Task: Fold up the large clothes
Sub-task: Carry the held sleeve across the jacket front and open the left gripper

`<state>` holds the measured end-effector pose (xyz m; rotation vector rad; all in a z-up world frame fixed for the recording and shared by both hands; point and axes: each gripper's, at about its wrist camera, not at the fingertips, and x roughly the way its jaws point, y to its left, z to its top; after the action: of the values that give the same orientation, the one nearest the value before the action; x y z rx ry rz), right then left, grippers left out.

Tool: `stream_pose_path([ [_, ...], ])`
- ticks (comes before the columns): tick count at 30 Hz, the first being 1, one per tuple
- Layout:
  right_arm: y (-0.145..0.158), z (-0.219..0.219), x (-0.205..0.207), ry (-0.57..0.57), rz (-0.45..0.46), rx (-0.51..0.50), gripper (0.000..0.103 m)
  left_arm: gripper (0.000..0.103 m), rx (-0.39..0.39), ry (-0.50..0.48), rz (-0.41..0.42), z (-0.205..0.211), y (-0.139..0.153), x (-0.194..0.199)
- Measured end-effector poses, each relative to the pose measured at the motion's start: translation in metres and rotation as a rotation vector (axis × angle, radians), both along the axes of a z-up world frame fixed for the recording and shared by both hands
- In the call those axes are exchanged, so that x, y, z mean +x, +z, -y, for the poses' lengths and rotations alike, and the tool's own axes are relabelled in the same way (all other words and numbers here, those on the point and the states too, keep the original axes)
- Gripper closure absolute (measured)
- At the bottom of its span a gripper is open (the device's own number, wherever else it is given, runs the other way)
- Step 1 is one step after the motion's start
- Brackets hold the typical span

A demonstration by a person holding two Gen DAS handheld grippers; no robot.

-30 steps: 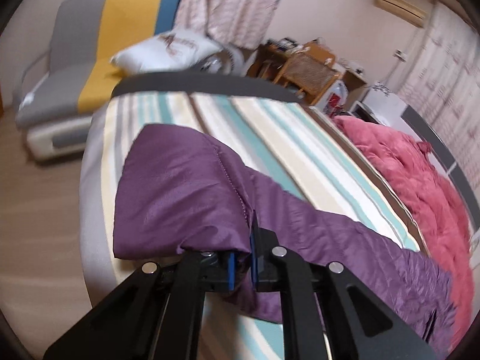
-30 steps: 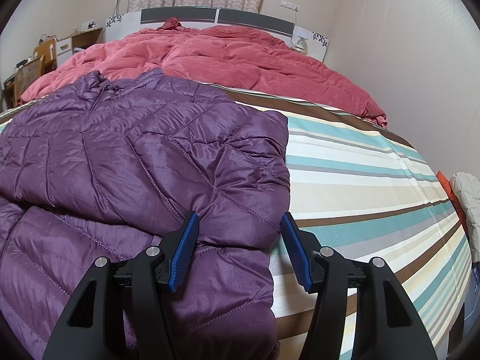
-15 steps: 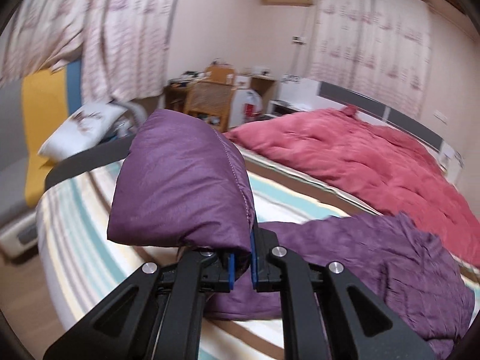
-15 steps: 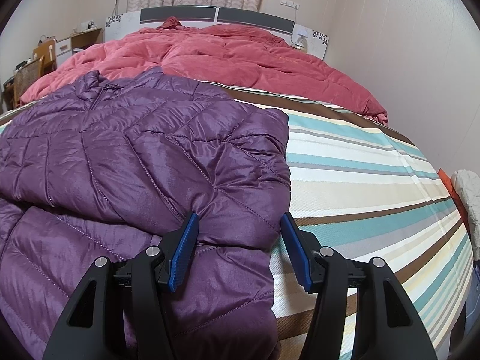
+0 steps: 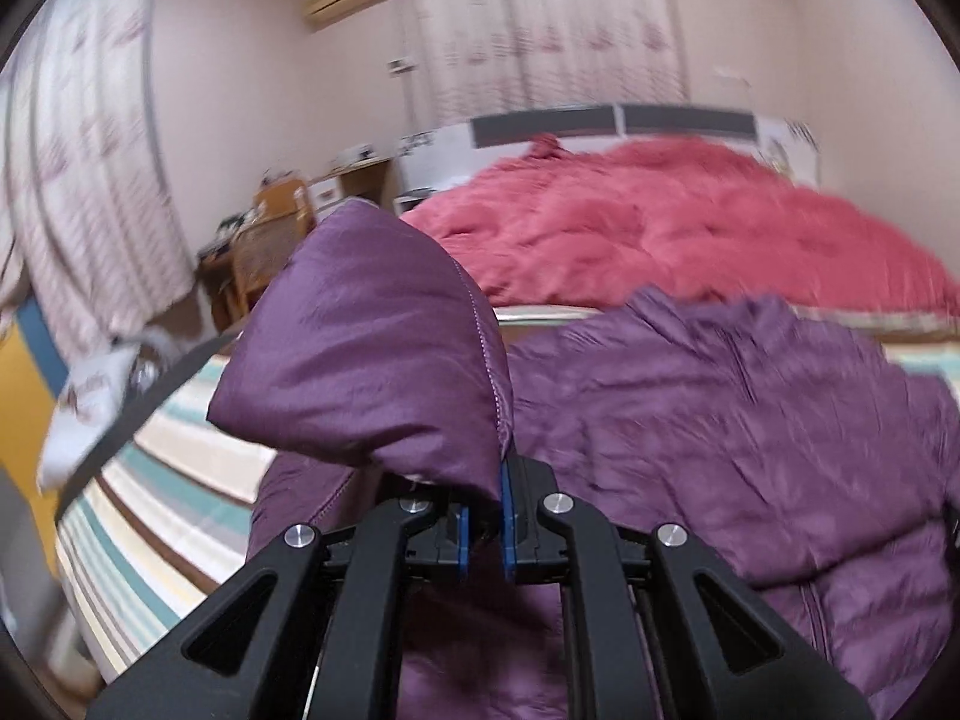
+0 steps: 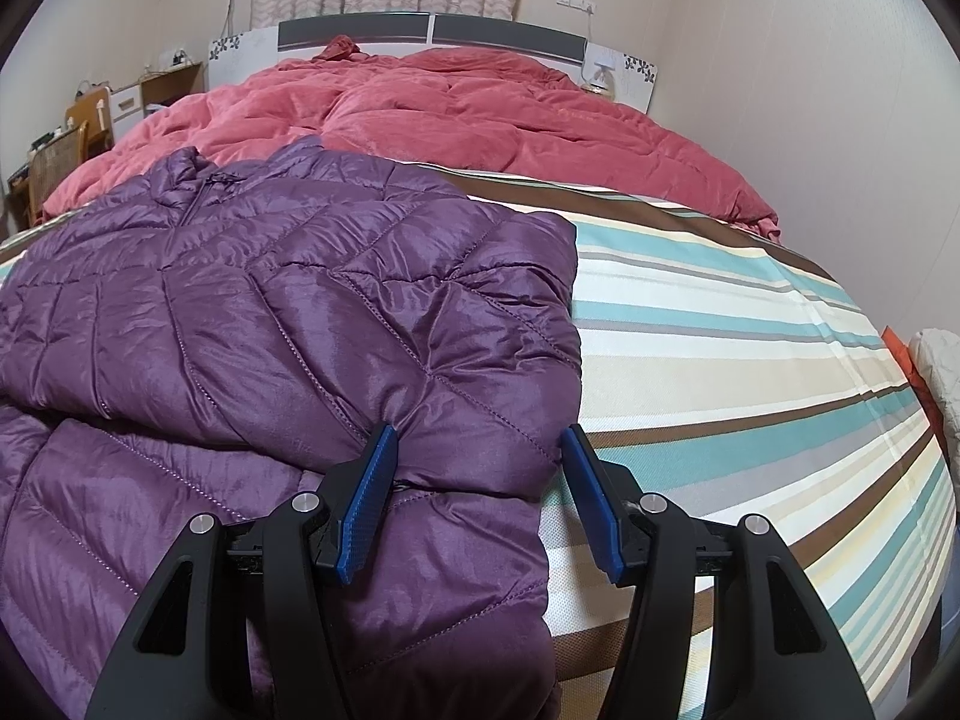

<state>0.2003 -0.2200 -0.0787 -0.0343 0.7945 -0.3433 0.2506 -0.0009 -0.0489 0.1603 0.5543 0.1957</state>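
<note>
A: Jacket (image 6: 288, 312), purple quilted, lies on the striped bed sheet (image 6: 750, 360), just in front of the pink duvet (image 6: 480, 114). L gripper (image 5: 483, 525) has its jaws pinched on one sleeve end (image 5: 372, 360). Change vs. a second ago: that sleeve, then low and off to the side of the jacket over the sheet, is now raised and swung in over the jacket body.

B: And the R gripper (image 6: 477, 498)?

A: Jaws wide apart, holding nothing. It hovers at the near corner of the other sleeve, already folded across the jacket's chest; no shift across the three right wrist views.

B: Meaning for the task?

A: Judged: second sleeve fold is mid-swing. One sleeve done, one in transit; body folds not yet started.

B: Where does the carried sleeve end up?

A: Left wrist view is motion-blurred, so approx. only: prob. across the jacket's chest, atop or beside the first sleeve. Release comes after it is laid flat there.
</note>
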Motion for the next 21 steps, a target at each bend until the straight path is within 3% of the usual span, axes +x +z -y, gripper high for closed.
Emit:
stream_pose_path([
  [7, 0.0, 0.0, 0.0, -0.001, 0.002, 0.002, 0.046, 0.097, 0.099, -0.093, -0.006, 0.045, 0.001, -0.013],
  [21, 0.0, 0.001, 0.0, -0.001, 0.003, 0.009, 0.046, 0.097, 0.14, -0.285, -0.02, 0.119, 0.017, -0.033],
])
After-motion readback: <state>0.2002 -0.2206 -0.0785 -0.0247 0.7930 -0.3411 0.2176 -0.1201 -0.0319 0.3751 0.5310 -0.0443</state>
